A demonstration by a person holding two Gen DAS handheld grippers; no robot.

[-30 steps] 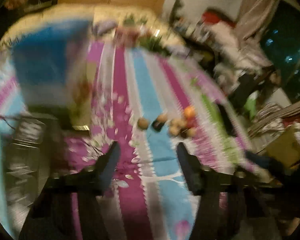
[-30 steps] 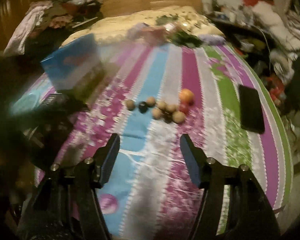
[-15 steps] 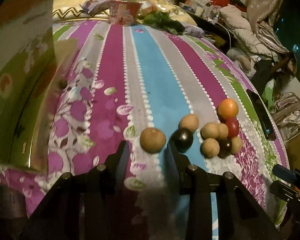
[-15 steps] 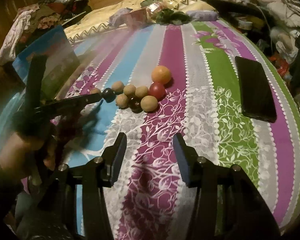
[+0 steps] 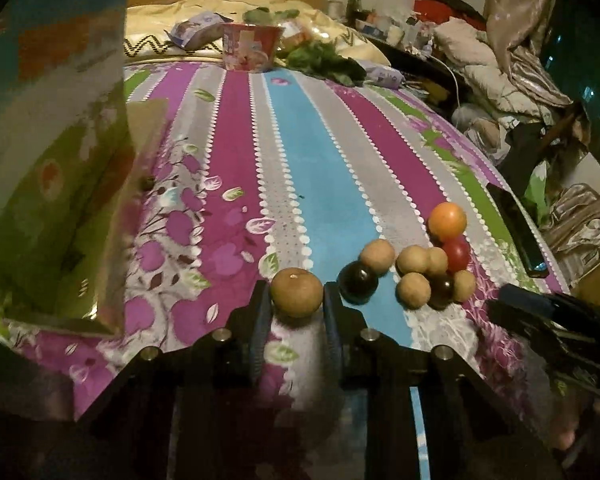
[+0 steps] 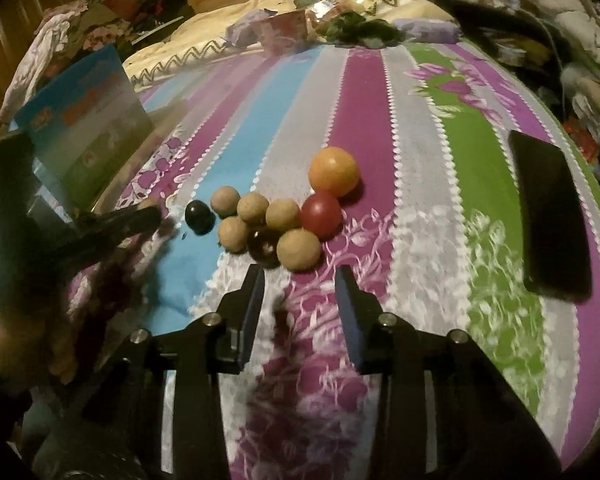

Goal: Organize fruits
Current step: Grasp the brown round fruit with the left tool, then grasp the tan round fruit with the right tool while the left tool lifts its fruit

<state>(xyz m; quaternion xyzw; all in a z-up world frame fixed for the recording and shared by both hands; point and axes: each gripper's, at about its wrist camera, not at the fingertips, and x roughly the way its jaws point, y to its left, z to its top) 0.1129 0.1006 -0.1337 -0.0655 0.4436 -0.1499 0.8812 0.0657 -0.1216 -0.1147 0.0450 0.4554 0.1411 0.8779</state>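
Note:
My left gripper (image 5: pixel 295 300) is shut on a brown round fruit (image 5: pixel 296 292) that rests on the striped bedspread (image 5: pixel 300 152). Just right of it lies a cluster: a dark plum (image 5: pixel 358 288), several tan longans (image 5: pixel 412 260), a red tomato (image 5: pixel 456 254) and an orange (image 5: pixel 447 222). In the right wrist view my right gripper (image 6: pixel 300 284) is open, its fingertips just short of the nearest tan longan (image 6: pixel 299 255), with the dark fruit (image 6: pixel 265 246), tomato (image 6: pixel 321 215) and orange (image 6: pixel 334 172) beyond. The left gripper's finger (image 6: pixel 120 224) shows at the left there.
An open blue-and-green cardboard box (image 5: pixel 60 184) stands at the left (image 6: pixel 88 128). A black phone (image 6: pixel 550 216) lies on the green stripe at the right. A pink bowl (image 5: pixel 252 46), greens and packets sit at the far end near the headboard.
My left gripper moved forward and closed on the brown fruit. My right gripper moved closer to the fruit cluster and stays open.

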